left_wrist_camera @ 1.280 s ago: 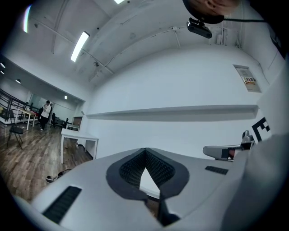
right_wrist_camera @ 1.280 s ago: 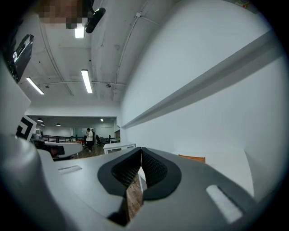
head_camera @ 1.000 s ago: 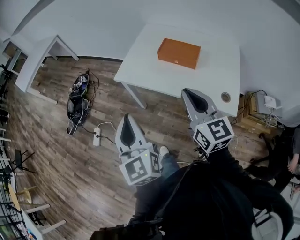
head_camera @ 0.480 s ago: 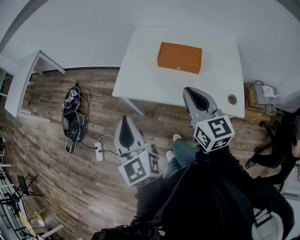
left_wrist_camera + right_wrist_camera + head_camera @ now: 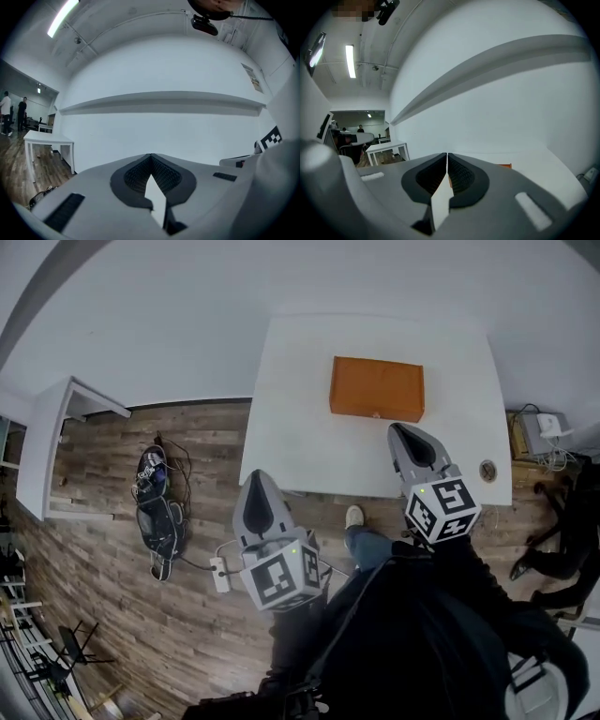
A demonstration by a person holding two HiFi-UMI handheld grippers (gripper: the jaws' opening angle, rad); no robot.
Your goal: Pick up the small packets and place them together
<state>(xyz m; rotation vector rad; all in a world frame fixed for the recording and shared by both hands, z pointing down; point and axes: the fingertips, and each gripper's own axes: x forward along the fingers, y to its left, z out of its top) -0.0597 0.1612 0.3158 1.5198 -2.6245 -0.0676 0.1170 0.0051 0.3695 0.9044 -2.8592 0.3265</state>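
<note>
— Left tongs [image 5: 258,479] and right tongs [image 5: 401,430] are both pinched fully together. The ribbed black pads meet tip to tip in smooth grey shells, with nothing gripped.

— And the packets?

— Can't make any out. A flat, rectangular orange box [image 5: 377,388] lies on the smooth white table [image 5: 291,427], just ahead of the right tongs.

— Anything changed from a second back?

— The table has swung square-on and nearer. The right tongs' tip now hangs over its front edge, and the left tongs' tip is at its near corner, above the plank floor [image 5: 112,549].
</note>
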